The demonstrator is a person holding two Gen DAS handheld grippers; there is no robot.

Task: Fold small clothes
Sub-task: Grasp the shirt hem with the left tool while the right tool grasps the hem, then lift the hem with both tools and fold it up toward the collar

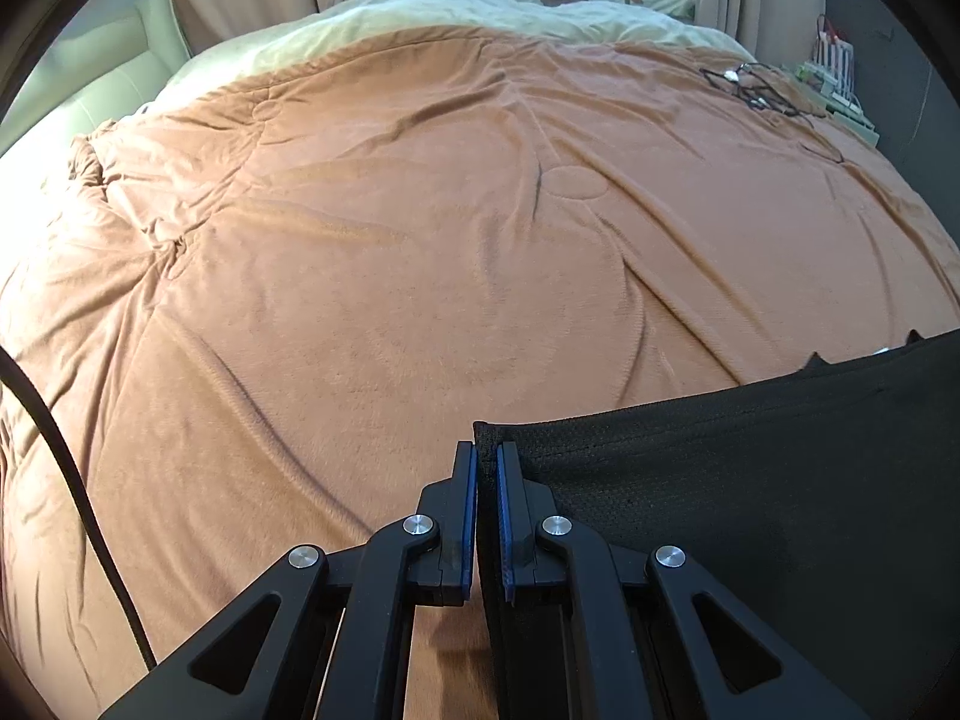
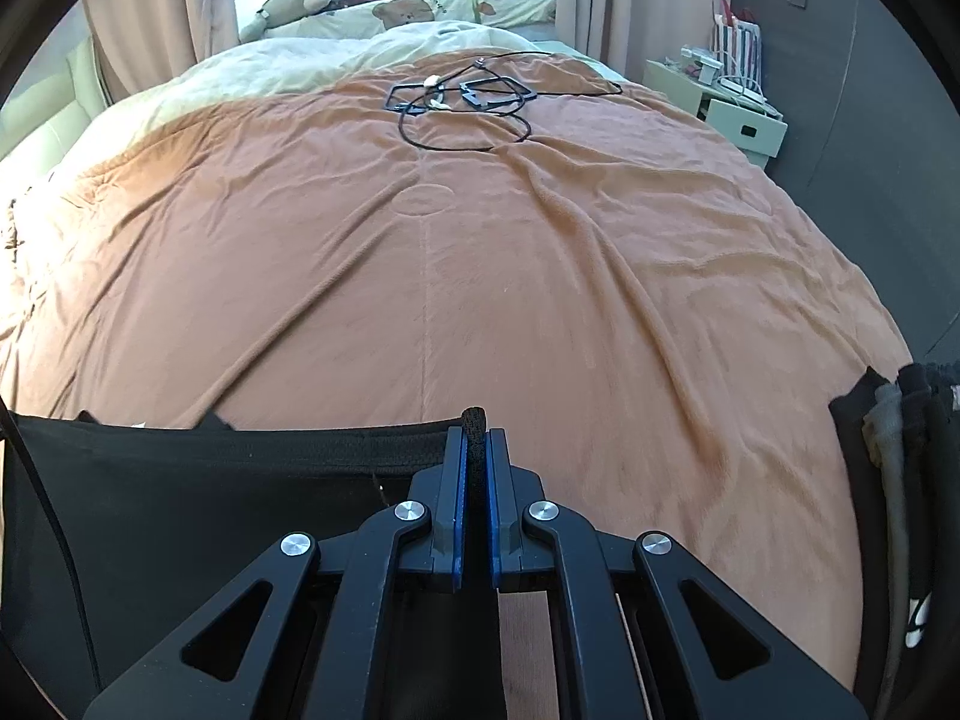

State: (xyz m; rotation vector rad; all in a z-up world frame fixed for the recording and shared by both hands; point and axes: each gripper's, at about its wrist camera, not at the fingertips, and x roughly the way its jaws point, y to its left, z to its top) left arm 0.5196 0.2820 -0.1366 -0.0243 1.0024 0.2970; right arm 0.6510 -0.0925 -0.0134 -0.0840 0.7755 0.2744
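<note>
A small black garment [image 1: 750,480] with a textured waistband is stretched taut between both grippers above the bed. My left gripper [image 1: 486,456] is shut on its left corner, the cloth running off to the right edge of the left wrist view. In the right wrist view the same black garment [image 2: 210,492] spreads leftward from my right gripper [image 2: 475,441], which is shut on the right corner; a bit of waistband pokes up between the blue pads. The lower part of the garment is hidden under the gripper bodies.
A wide brown blanket [image 2: 480,252] covers the bed, with tangled black cables [image 2: 462,102] lying at its far end. A pile of dark clothes [image 2: 900,450] sits at the right edge. A white nightstand [image 2: 726,114] stands beyond the bed's right side. A black cord [image 1: 78,498] hangs at left.
</note>
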